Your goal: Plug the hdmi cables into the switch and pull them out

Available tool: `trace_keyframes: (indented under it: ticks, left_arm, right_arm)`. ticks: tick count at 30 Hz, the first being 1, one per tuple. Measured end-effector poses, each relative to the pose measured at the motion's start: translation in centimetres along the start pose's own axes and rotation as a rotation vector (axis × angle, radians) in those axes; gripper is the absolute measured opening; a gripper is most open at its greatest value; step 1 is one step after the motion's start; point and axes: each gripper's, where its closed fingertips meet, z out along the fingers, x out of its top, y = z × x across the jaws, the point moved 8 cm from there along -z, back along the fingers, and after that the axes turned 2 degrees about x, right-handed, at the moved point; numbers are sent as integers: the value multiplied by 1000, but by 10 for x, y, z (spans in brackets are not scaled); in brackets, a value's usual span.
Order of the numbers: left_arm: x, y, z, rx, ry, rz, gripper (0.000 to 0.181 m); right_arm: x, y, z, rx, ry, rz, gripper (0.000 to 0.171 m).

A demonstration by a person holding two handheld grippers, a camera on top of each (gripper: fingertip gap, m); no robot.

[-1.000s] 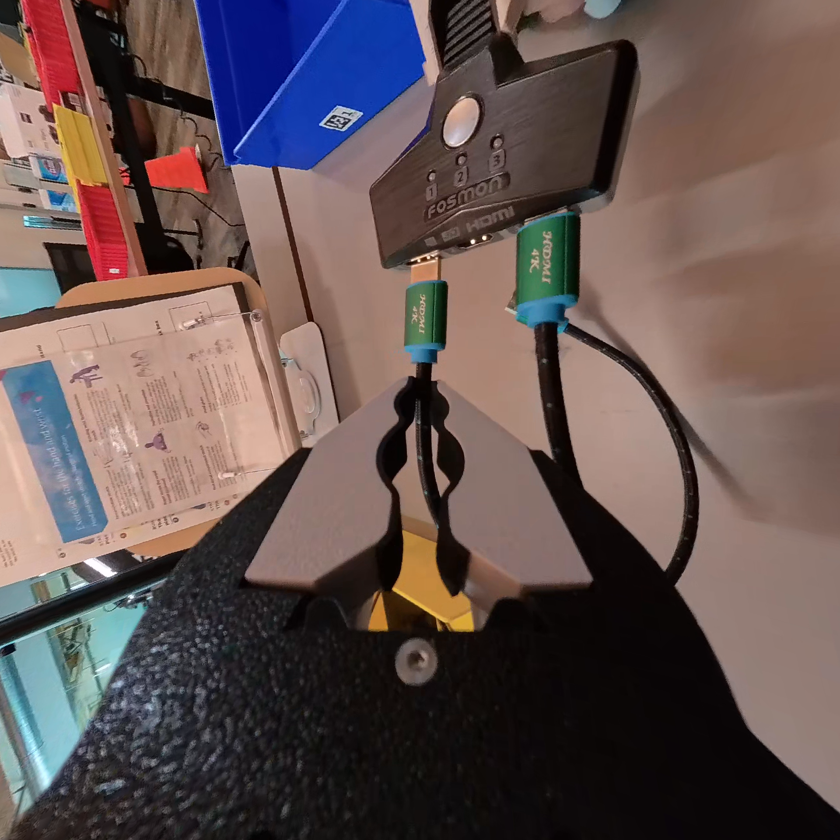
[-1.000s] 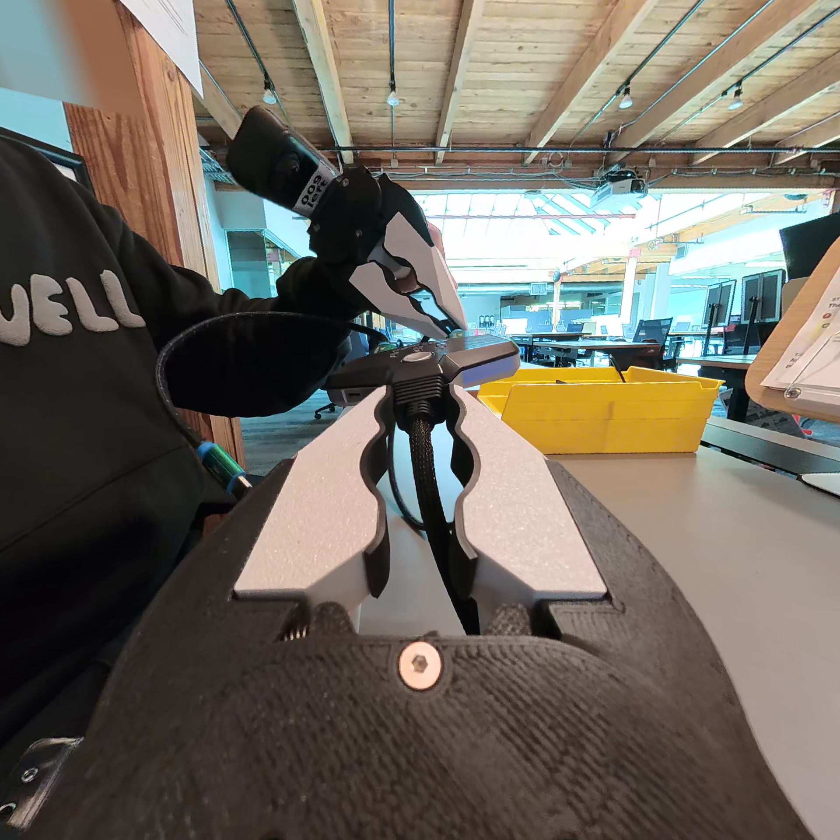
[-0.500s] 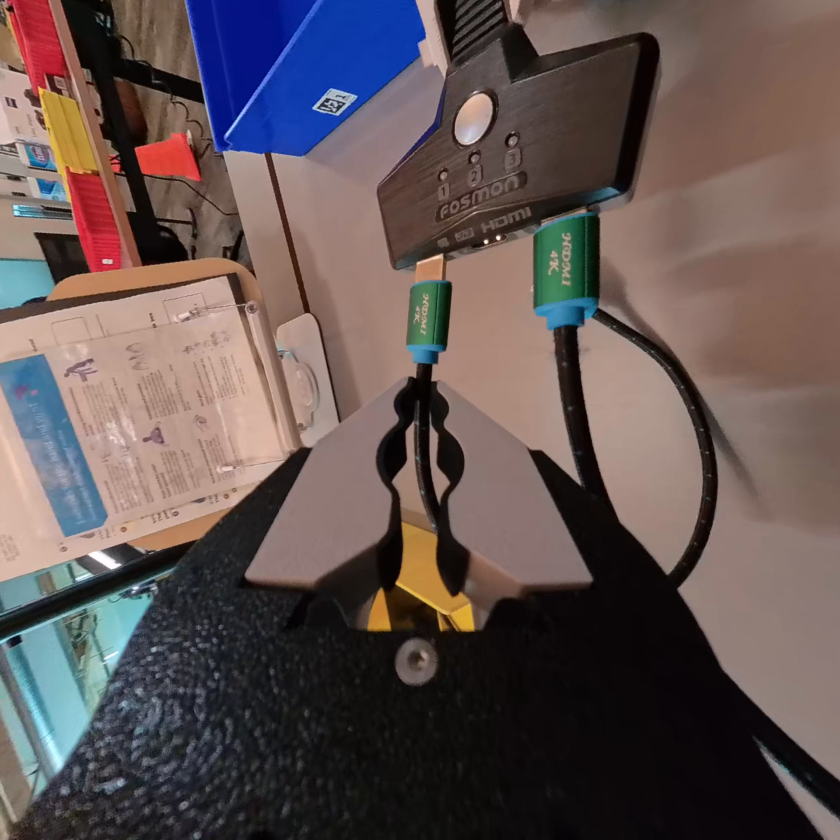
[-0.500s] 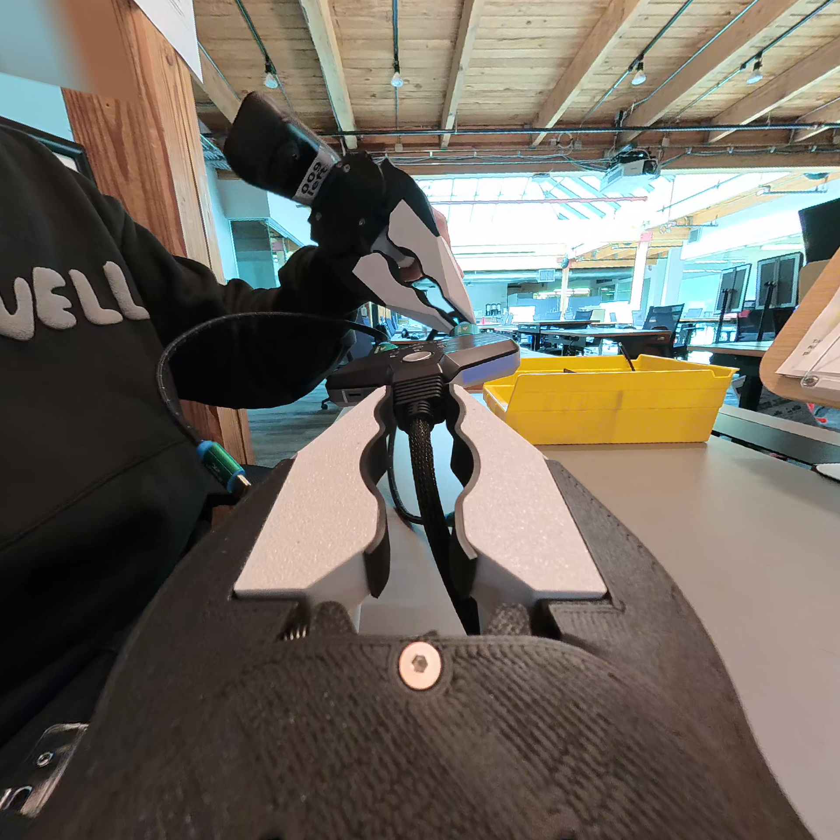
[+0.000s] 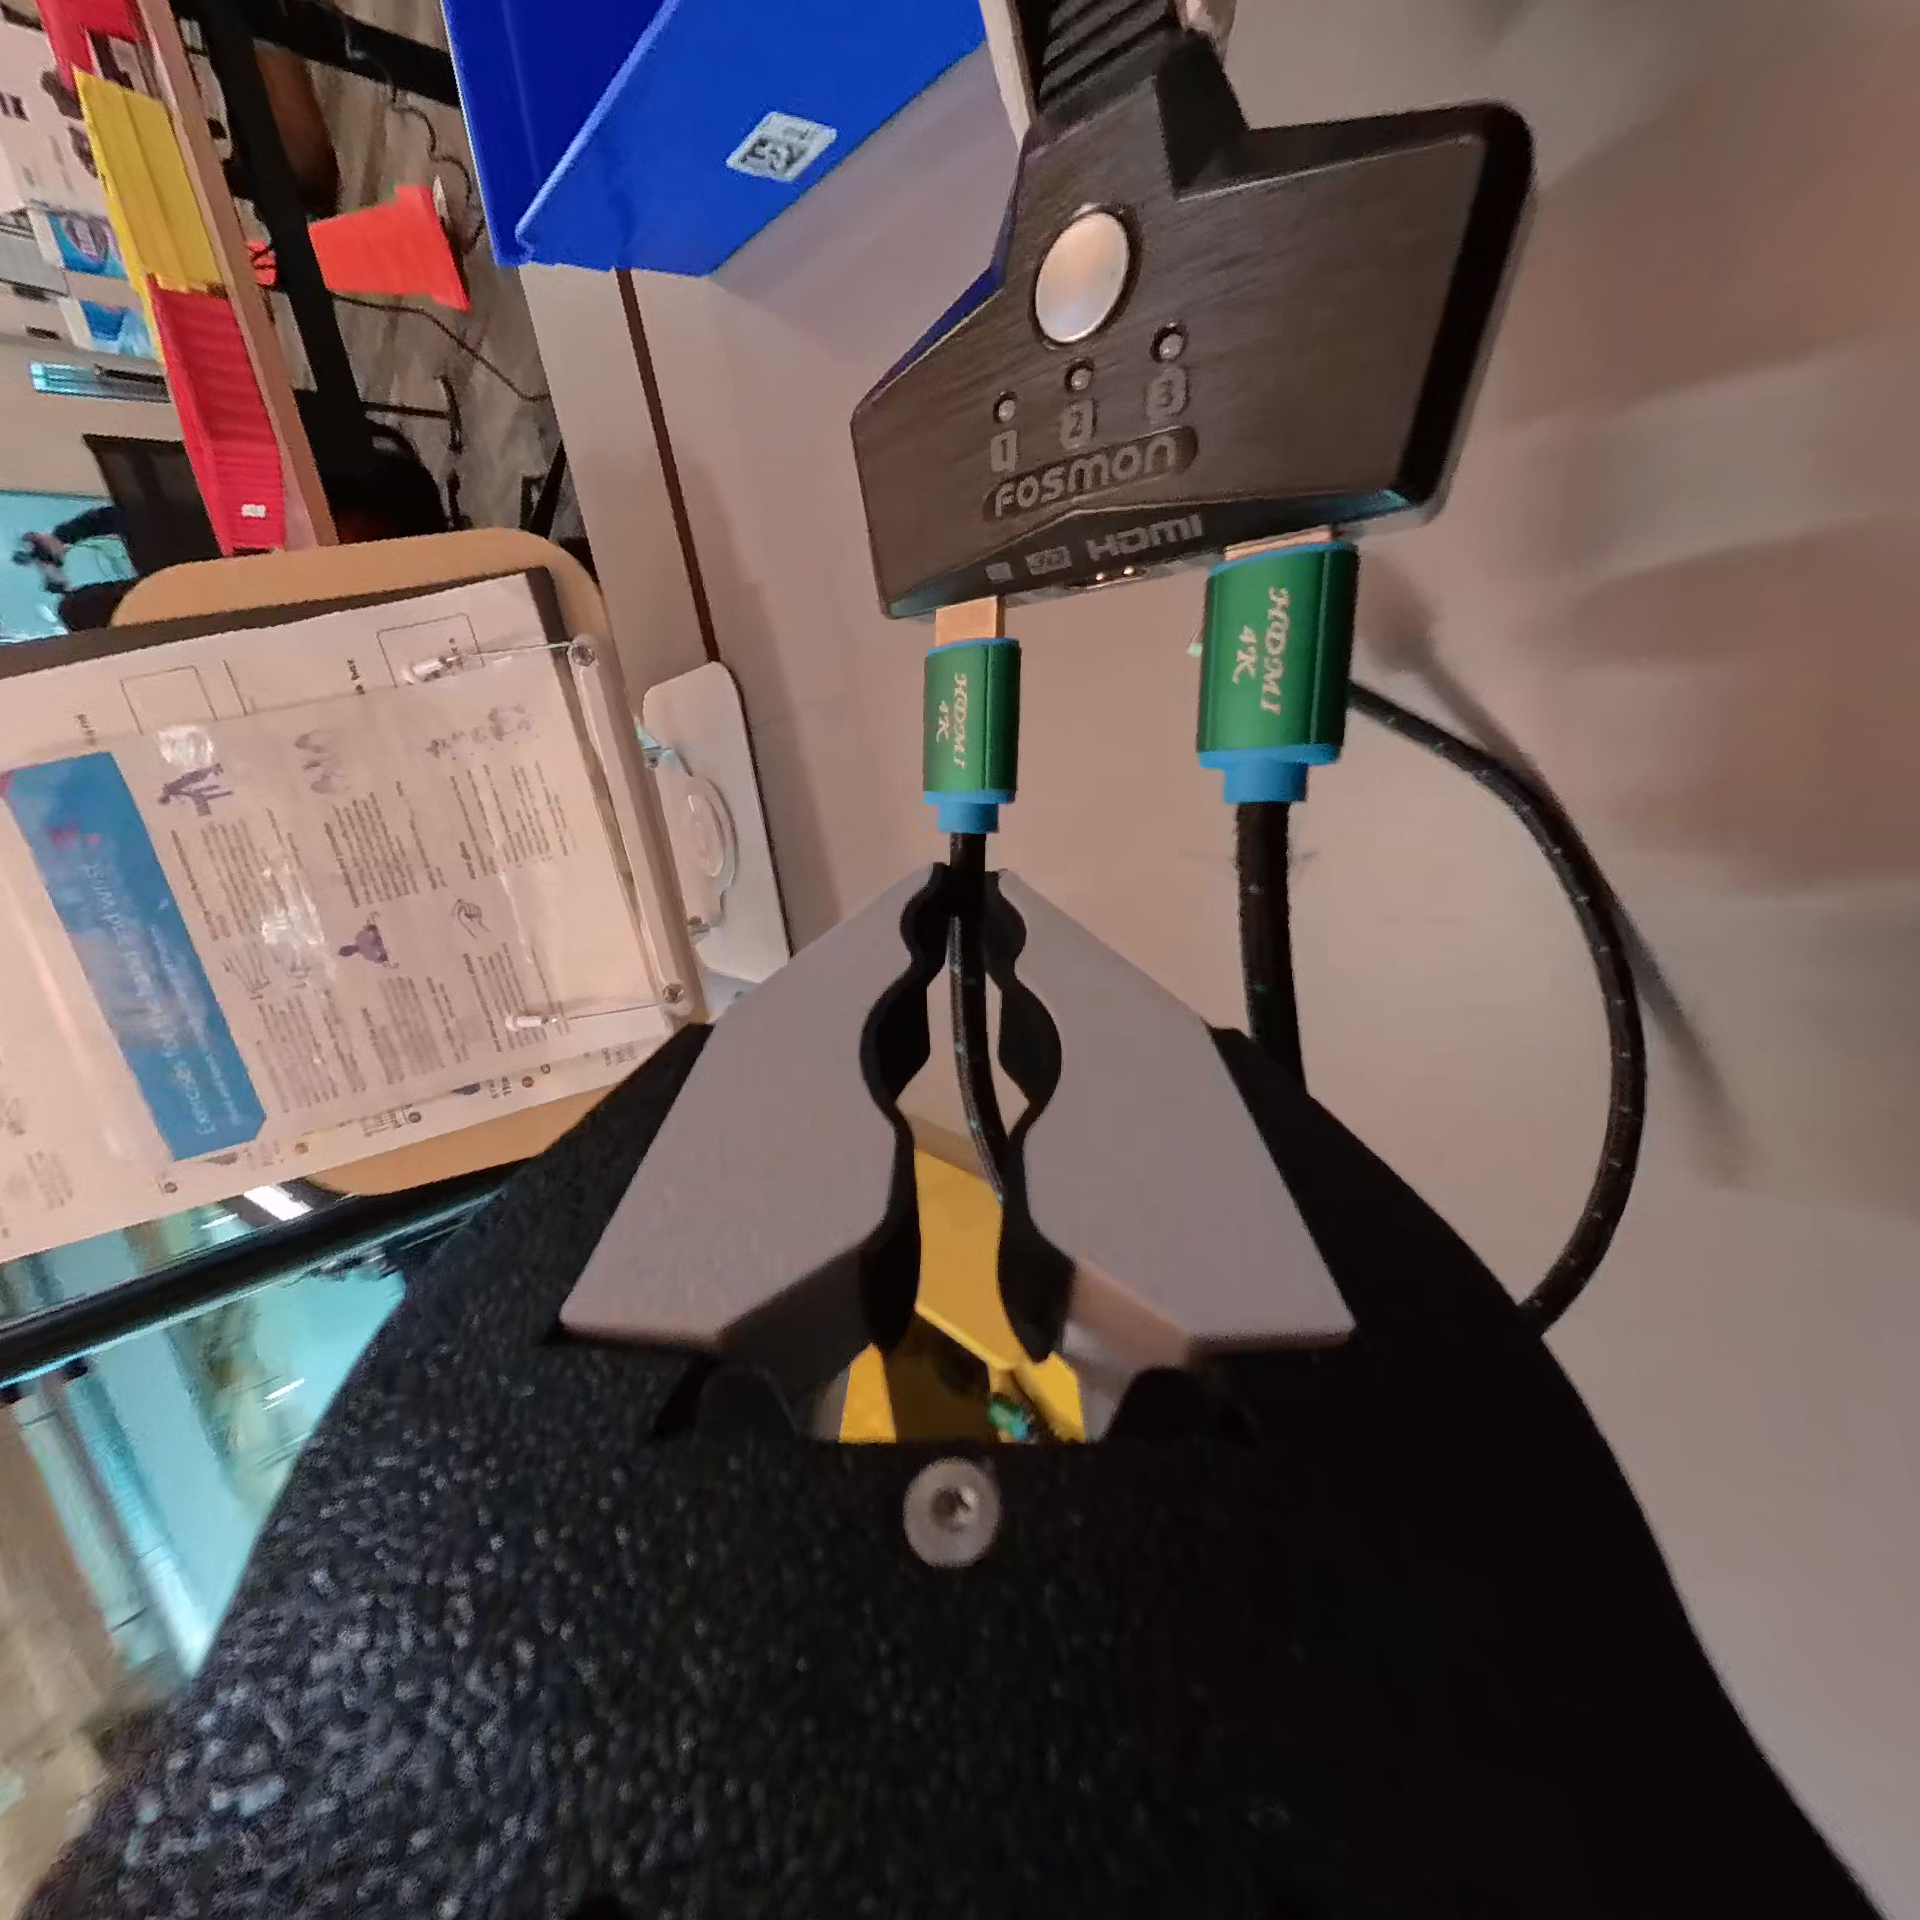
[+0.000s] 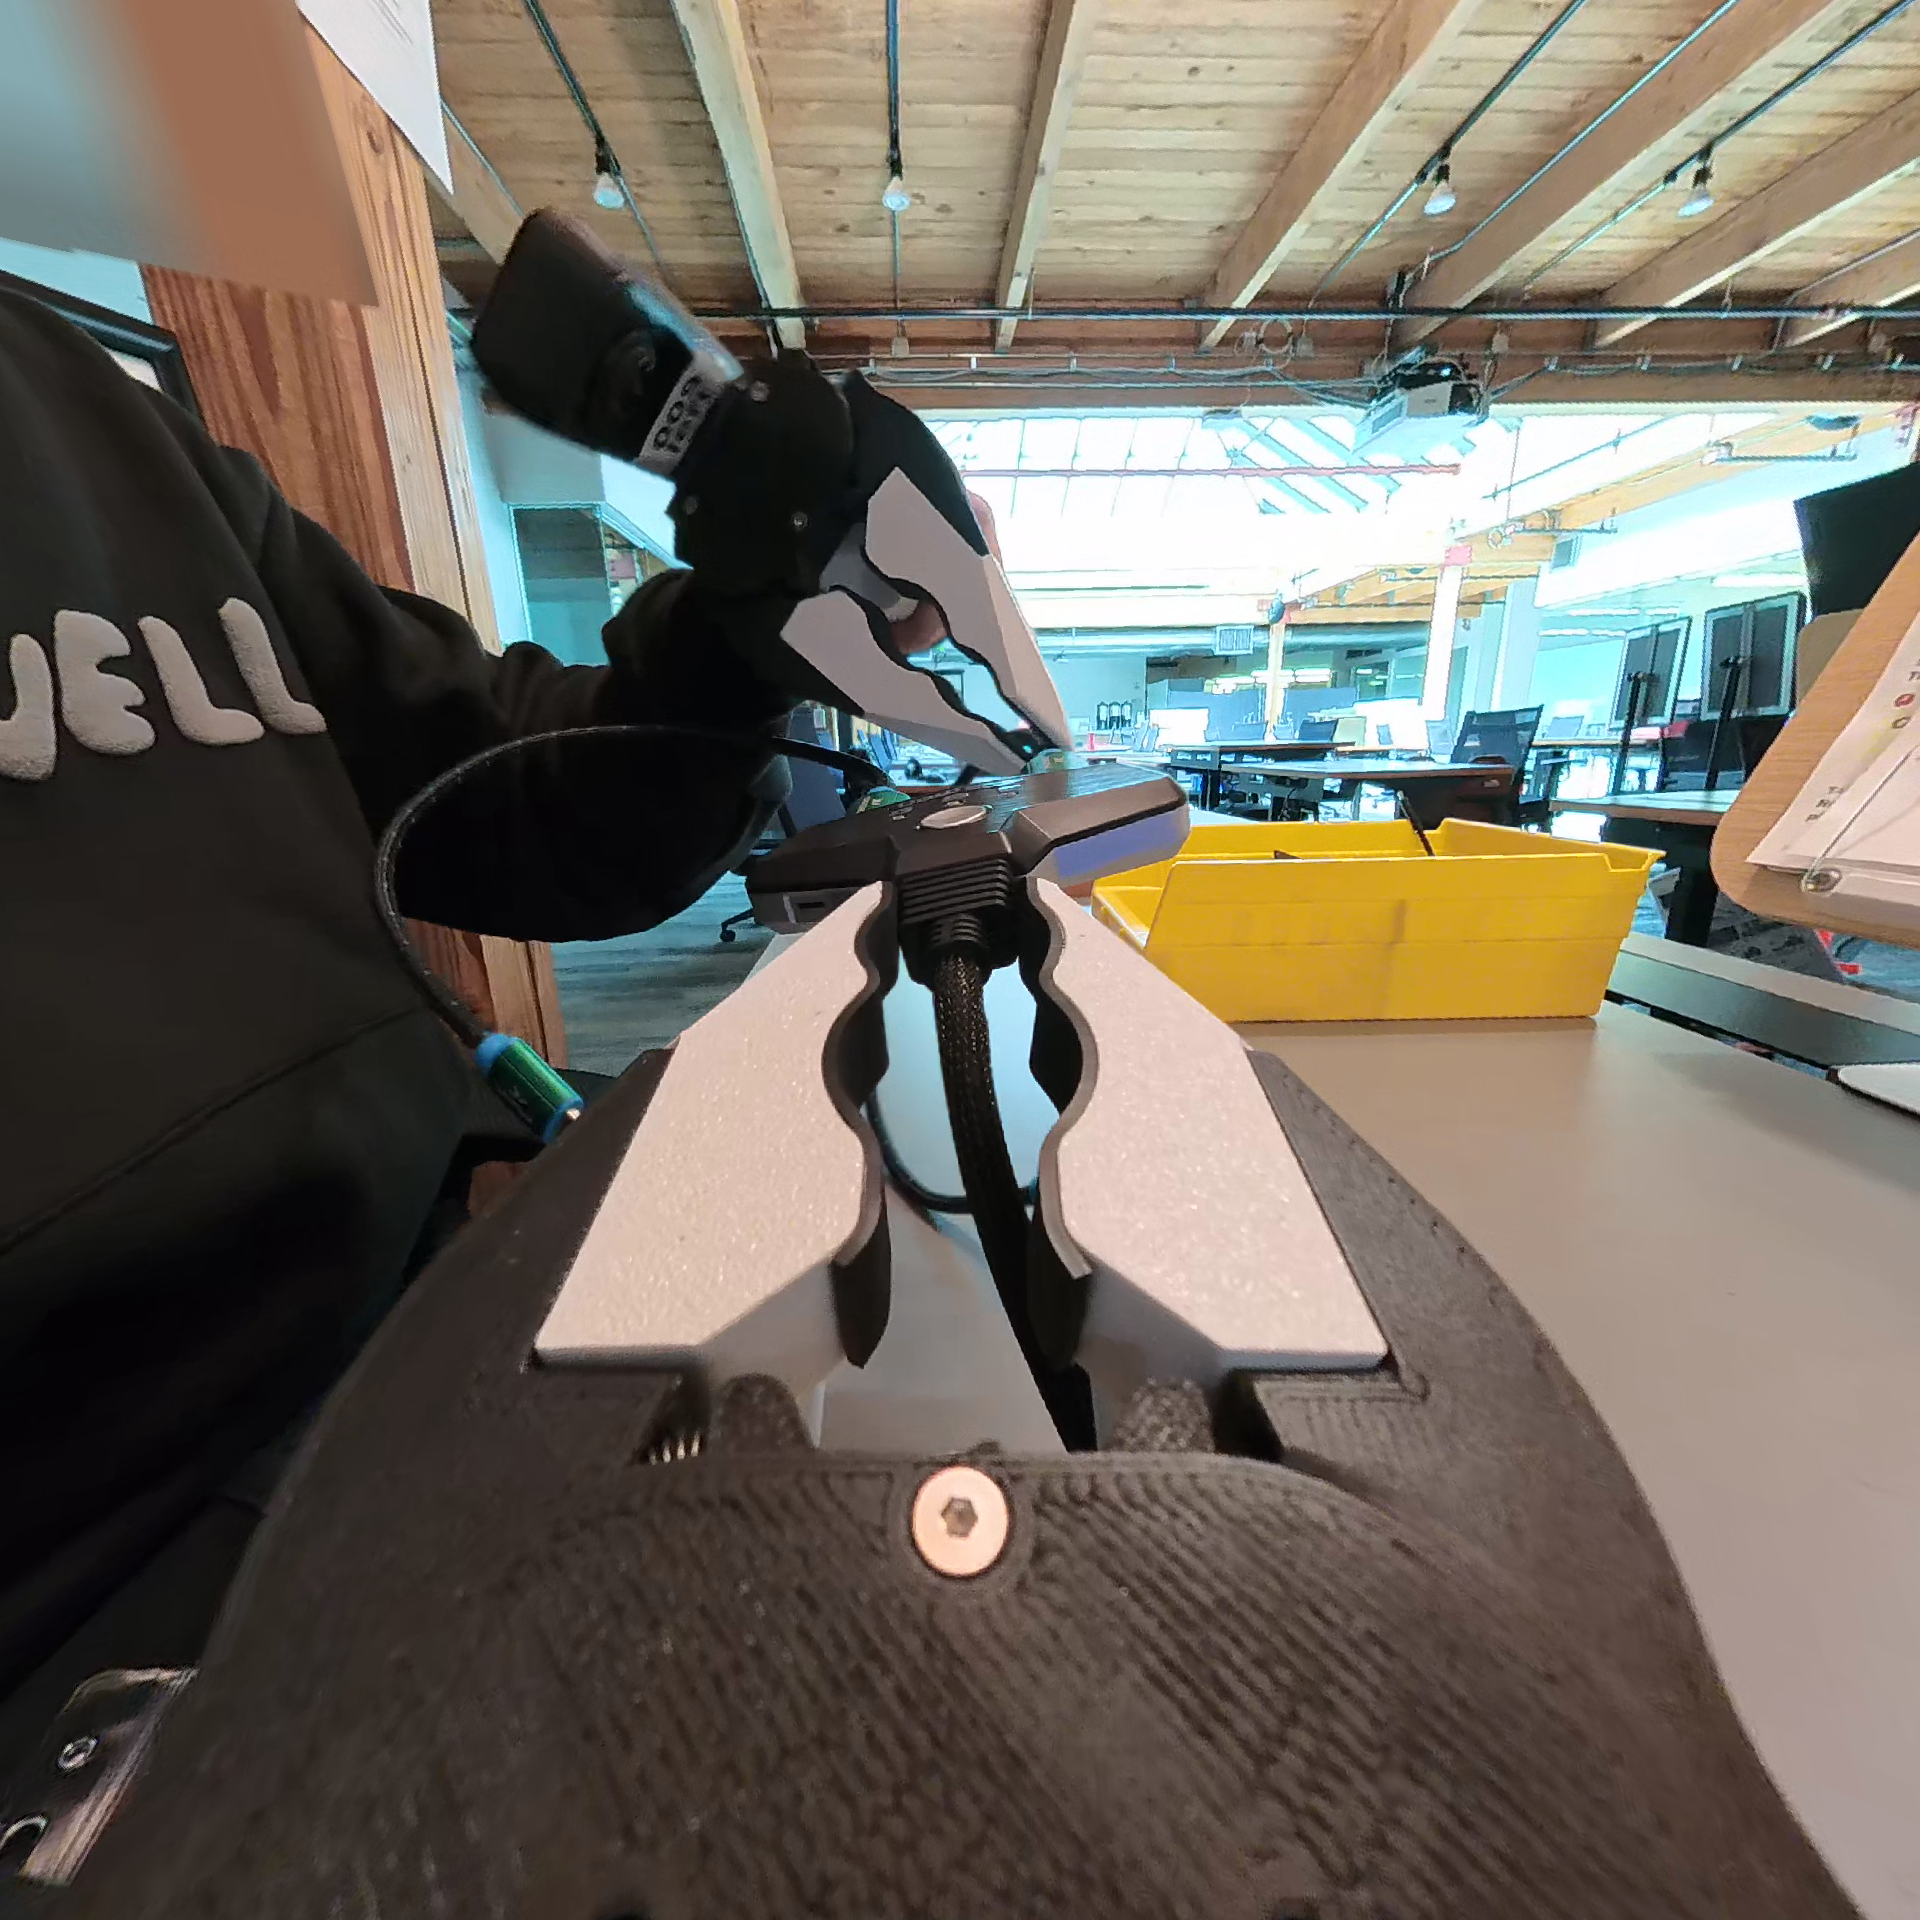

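Note:
A black HDMI switch (image 5: 1174, 364) is held above the grey table (image 6: 1558, 1195). My left gripper (image 5: 966, 883) is shut on the black braided cable just behind a green plug (image 5: 969, 732). That plug stands at the switch's left port with its gold metal tip (image 5: 969, 623) showing. A second green plug (image 5: 1276, 665) sits fully in the right port. My right gripper (image 6: 956, 894) is shut on the ribbed collar of the switch's own cable, holding the switch (image 6: 966, 821) level. The left gripper also shows in the right wrist view (image 6: 1029, 727). A loose green plug (image 6: 525, 1081) hangs by the person's sweater.
A blue bin (image 5: 675, 125) stands beyond the switch. A sign board with printed sheets (image 5: 312, 883) stands to the left. A yellow bin (image 6: 1351, 914) sits on the table behind the switch. The person's black sleeve (image 6: 571, 790) is close on the left.
The switch sits slightly higher and farther right in the left wrist view. The left gripper has risen a little in the right wrist view. Both grips are unchanged.

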Motion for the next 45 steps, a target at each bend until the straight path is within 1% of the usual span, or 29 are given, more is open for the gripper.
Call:
trace_keyframes:
  ticks: [1,3,6,8,10,14,16,17,20,23,26,27,29,32,34,35,38,40,45]
  left_arm:
    - [-1,-1,-1,-21,37,-37,2]
    - [-5,-5,-5,-83,158,-126,3]
    - [-13,-11,-11,-269,399,-330,8]
    - [-19,-15,-11,-335,514,-442,22]
    - [-24,-13,-6,-373,555,-488,33]
    - [-25,-7,5,-390,539,-513,32]
    - [-23,-4,9,-404,543,-511,26]
    - [-21,-4,10,-404,547,-517,17]
    - [-20,-6,13,-398,532,-528,17]
    - [-25,-6,16,-385,500,-528,16]
    - [-28,-10,13,-367,612,-568,16]
    - [-28,-11,11,-358,632,-555,16]
    - [-30,-12,8,-336,595,-484,16]
    - [-26,-18,1,-338,606,-452,17]
    - [-25,-16,4,-336,516,-387,17]
    - [-26,-15,4,-340,498,-365,17]
    - [-27,-12,7,-399,484,-355,17]
    - [-28,-10,9,-392,446,-321,17]
    - [-27,-12,8,-390,502,-368,17]
  right_arm:
    - [1,0,0,1,6,-6,21]
    - [4,-2,-2,16,33,-18,21]
    - [7,-6,-2,51,60,-27,21]
    - [7,-6,-2,50,53,-30,21]
    - [7,-6,-2,50,52,-29,21]
    - [6,-6,-1,53,46,-32,21]
    - [5,-6,0,55,39,-30,21]
    - [5,-6,0,54,39,-31,21]
    - [5,-5,-1,44,45,-31,21]
    - [0,-3,3,17,13,-31,22]
    - [0,-4,4,27,31,-24,22]
    - [-2,-4,6,28,14,-22,21]
    - [-11,-3,11,20,-80,-16,21]
    - [-8,-5,13,35,-32,-27,21]
    - [-11,-4,13,20,-66,-28,21]
    - [-11,-5,13,24,-67,-31,21]
    - [-13,-7,16,43,-97,-36,21]
    - [-13,-6,17,30,-105,-40,21]
    - [-12,-7,16,36,-84,-49,21]
